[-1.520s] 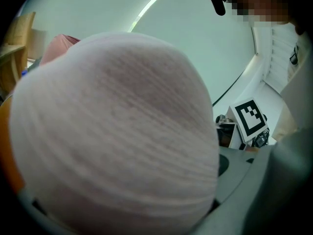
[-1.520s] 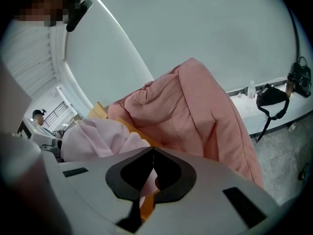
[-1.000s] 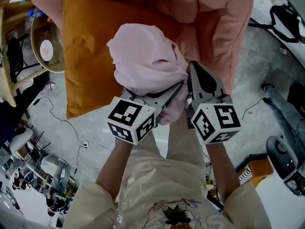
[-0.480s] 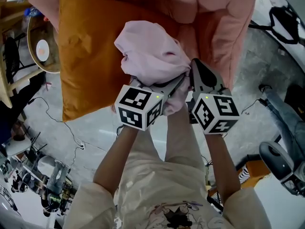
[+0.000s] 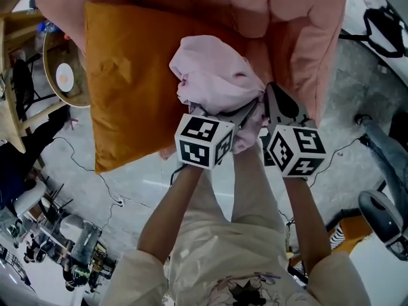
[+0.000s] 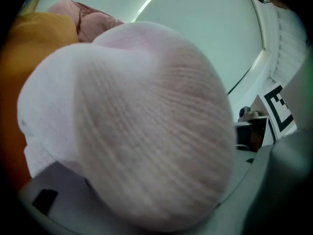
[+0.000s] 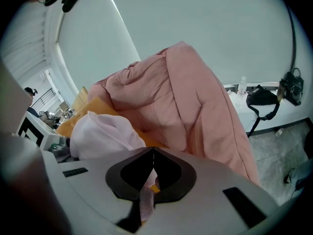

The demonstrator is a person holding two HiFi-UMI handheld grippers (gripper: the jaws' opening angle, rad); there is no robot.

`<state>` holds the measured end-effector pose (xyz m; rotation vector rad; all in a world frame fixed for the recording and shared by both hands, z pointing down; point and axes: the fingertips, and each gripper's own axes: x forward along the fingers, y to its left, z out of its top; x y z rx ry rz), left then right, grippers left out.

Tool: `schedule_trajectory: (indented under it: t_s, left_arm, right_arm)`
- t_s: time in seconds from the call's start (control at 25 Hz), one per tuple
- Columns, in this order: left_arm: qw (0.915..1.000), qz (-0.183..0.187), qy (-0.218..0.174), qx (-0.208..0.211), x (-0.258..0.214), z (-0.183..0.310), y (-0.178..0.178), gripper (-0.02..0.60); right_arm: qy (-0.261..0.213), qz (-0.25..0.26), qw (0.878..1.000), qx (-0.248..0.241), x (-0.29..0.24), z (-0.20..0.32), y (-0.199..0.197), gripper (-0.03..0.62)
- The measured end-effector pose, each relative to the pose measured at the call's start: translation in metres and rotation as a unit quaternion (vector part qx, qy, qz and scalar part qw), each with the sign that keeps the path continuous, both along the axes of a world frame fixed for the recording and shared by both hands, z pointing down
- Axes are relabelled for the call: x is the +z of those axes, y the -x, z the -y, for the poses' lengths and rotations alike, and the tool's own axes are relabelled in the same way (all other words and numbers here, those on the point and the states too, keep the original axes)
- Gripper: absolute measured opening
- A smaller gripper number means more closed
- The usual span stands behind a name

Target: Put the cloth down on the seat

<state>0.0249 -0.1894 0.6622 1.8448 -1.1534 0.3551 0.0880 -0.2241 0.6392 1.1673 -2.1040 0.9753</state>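
Note:
A bunched pale pink cloth (image 5: 215, 75) hangs above the orange cushion (image 5: 127, 88) that lies on the pink padded seat (image 5: 299, 30). My left gripper (image 5: 247, 111) reaches in under the bundle from the lower left and is shut on it. In the left gripper view the cloth (image 6: 137, 121) fills the picture and hides the jaws. My right gripper (image 5: 271, 91) sits beside it at the bundle's right edge. In the right gripper view the right gripper (image 7: 152, 153) is shut, with a strip of the cloth (image 7: 145, 199) pinched between its jaws.
A round side table (image 5: 64, 75) with a small plate stands left of the seat, with wooden furniture behind it. Cables (image 5: 83, 161) trail over the grey floor. A black bag (image 5: 377, 24) lies at the upper right and a chair base (image 5: 382, 215) at the lower right.
Both grippers have carried the cloth to the right and a little farther over the cushion. Their hold on the cloth is unchanged.

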Motion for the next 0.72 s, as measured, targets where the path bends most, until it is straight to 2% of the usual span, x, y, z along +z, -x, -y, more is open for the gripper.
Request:
schedule_trajectory:
  t_s: [0.08, 0.24, 0.52, 0.72]
  left_arm:
    - [1.0, -0.001, 0.002, 0.001, 0.006, -0.001, -0.001, 0.393]
    - [0.9997, 0.021, 0.006, 0.012, 0.029, 0.001, -0.003, 0.393]
    - [0.9998, 0.006, 0.019, 0.002, 0.047, 0.01, -0.007, 0.393]
    - [0.9996, 0.019, 0.018, 0.01, 0.061, 0.012, -0.007, 0.393]
  right_arm:
    - [-0.001, 0.0, 1.0, 0.002, 0.0, 0.001, -0.001, 0.018]
    - [0.0, 0.002, 1.0, 0.002, -0.001, 0.006, -0.002, 0.018]
    - [0.0, 0.006, 1.0, 0.002, -0.001, 0.002, -0.009, 0.018]
    - [0.001, 0.01, 1.0, 0.008, 0.0, 0.002, -0.013, 0.018]
